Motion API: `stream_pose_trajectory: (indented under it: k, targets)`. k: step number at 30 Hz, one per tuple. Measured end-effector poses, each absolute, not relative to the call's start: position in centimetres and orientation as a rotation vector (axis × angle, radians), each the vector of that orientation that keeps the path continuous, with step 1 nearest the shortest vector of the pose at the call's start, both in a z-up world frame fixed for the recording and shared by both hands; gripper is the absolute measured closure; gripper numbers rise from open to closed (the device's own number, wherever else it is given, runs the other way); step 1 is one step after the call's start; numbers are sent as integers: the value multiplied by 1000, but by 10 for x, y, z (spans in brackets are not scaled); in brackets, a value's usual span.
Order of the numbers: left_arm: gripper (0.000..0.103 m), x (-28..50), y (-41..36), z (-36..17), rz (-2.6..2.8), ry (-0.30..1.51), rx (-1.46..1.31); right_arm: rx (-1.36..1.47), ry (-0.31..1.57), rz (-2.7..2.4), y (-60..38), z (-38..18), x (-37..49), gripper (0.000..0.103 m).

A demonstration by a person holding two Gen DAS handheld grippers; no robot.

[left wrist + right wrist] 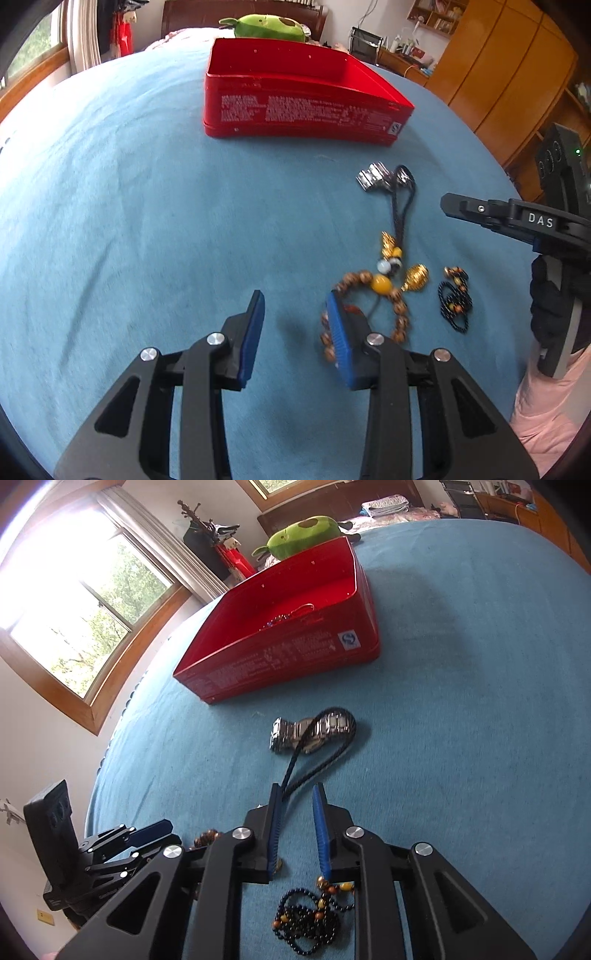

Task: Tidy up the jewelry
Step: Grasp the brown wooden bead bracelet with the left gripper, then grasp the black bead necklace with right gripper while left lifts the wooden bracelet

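On the blue bedcover lie a silver watch [373, 177] [306, 731], a black cord charm [402, 206] with gold pieces and a yellow bead, a brown bead bracelet [400, 314] and a black bead string [452, 302] [306, 919]. My left gripper [295, 299] is open over bare cloth. Its right finger hides part of the bracelet. My right gripper [296, 790] has its jaws narrowly apart, so it is open. The charm's cord [321, 753] runs in at its left fingertip, unpinched. The black beads lie under its fingers. The red box [295, 99] [288, 657] stands beyond.
A small piece of jewelry [291, 616] lies inside the red box. A green plush toy [269, 26] [303, 535] sits behind it. A gloved hand [550, 295] holds the right gripper [454, 206] at the right. A window is on the left and wooden wardrobes are on the right.
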State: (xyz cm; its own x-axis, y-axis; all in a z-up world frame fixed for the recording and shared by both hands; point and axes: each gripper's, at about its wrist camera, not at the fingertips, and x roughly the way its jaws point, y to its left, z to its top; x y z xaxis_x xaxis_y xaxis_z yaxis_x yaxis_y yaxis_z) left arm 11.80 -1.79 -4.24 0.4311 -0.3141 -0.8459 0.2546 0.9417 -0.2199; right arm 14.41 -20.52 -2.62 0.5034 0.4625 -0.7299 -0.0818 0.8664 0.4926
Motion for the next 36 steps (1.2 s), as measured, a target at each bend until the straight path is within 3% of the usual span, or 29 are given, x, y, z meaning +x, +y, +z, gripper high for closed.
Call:
stream_pose_trajectory:
  k: [19, 24, 27, 29, 36]
  targets:
    - [70, 114, -43, -53, -369, 1106, -2, 351, 1041, 302, -191, -41, 91, 85]
    - [87, 117, -47, -55, -339, 1082, 37, 338, 1051, 280, -194, -40, 82, 83]
    - [93, 117, -39, -51, -352, 1078, -6, 326, 1045, 272, -197, -37, 75, 70]
    - [93, 117, -32, -47, -367, 1073, -39, 317, 1041, 261, -199, -35, 72, 52]
    - [93, 121, -9, -40, -352, 1052, -112, 263, 1086, 260, -192, -40, 68, 43]
